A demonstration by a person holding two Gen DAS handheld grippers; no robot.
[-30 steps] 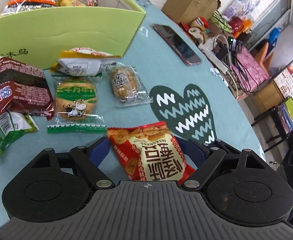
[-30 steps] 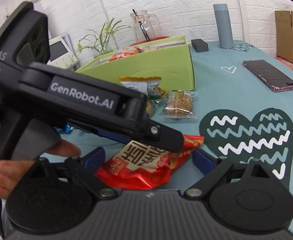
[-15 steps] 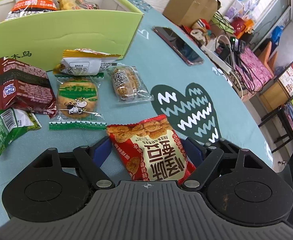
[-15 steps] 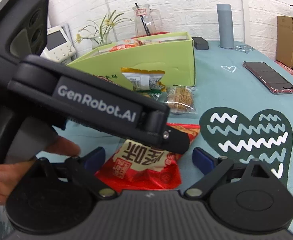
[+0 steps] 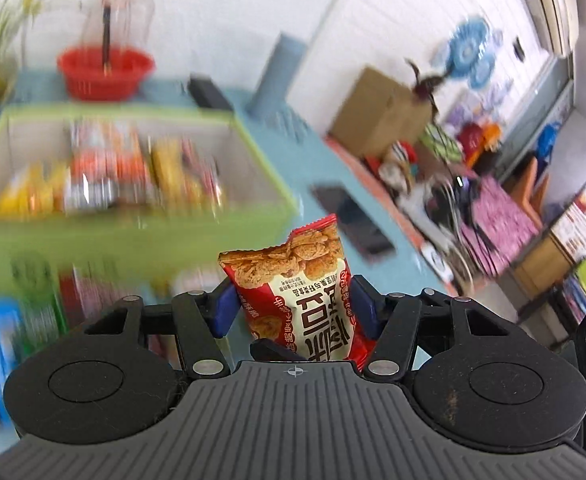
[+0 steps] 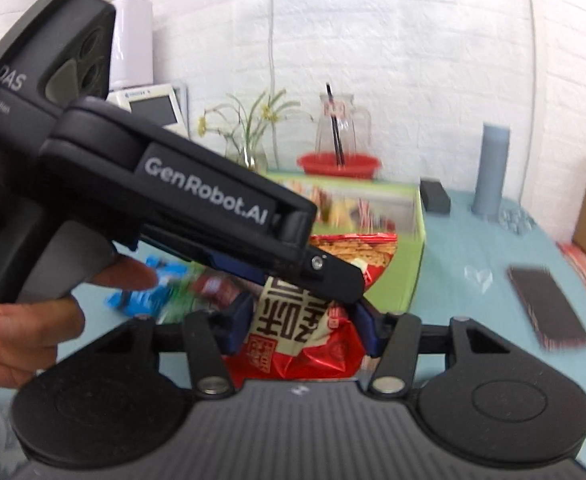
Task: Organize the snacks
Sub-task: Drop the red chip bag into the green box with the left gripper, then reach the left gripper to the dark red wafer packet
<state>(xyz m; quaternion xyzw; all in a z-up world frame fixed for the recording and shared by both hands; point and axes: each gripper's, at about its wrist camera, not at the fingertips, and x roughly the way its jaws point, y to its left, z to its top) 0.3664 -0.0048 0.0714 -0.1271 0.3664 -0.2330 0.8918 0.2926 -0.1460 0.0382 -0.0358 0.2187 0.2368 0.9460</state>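
- The red snack packet [image 5: 299, 300] stood upright between your two tongs, lifted off the teal tablecloth [image 6: 473, 256], its printed top edge rising ahead of the pads
- Your left tongs [image 5: 291, 314] had their blue pads [image 5: 223, 312] pressing the packet's sides, jaws closing on it
- Your right tongs [image 6: 301, 324] were closing on the same packet's crumpled lower end, pads touching the foil, under the left tool's finger
- The green box [image 5: 141, 224] of snacks lay ahead of both tongs, beyond the packet; a phone [image 6: 545, 312] lay off to the right
- My guess at the risk: two grips on one puffed bag could pull against each other and tear or burst it, or crush the crackers, if either hand drifted apart from the other or squeezed harder
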